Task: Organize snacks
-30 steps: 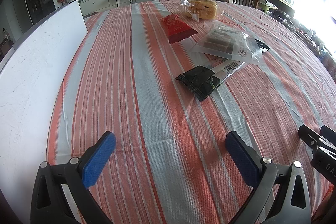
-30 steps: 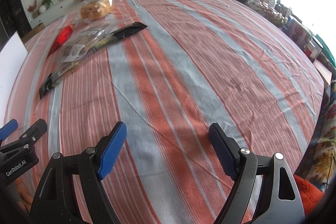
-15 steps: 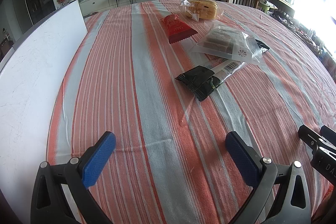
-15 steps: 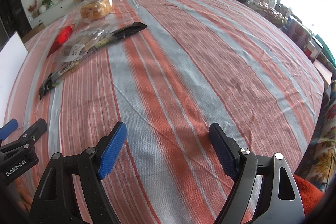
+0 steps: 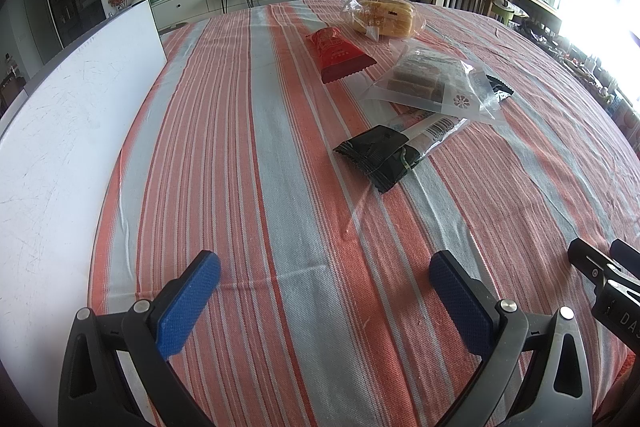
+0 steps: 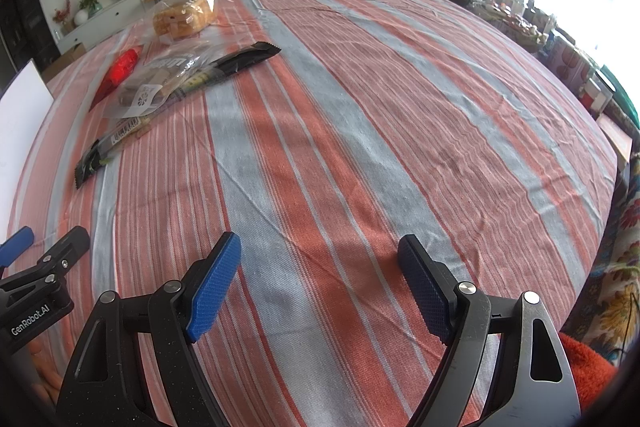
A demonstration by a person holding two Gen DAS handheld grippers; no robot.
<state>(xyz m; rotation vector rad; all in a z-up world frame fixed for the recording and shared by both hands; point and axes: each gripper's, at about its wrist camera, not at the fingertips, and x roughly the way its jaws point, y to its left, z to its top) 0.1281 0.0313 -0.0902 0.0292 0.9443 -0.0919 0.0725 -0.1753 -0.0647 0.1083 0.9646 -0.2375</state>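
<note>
Several snacks lie on a striped tablecloth [image 5: 248,155]. A long black packet [image 5: 384,151] lies nearest, partly under a clear bag of brown bars [image 5: 432,83]. A red packet [image 5: 336,55] and a bag of bread [image 5: 380,17] lie farther back. In the right wrist view the same group is at the far left: black packet [image 6: 240,61], clear bag [image 6: 156,87], red packet [image 6: 120,71], bread [image 6: 184,17]. My left gripper [image 5: 324,291] is open and empty over the cloth, well short of the snacks. My right gripper [image 6: 320,279] is open and empty, right of the left one.
A white board [image 5: 60,131] lies along the table's left side; it also shows in the right wrist view [image 6: 20,107]. The table's right edge [image 6: 612,163] drops to cluttered shelves by the window. A TV unit and an orange chair stand beyond the far edge.
</note>
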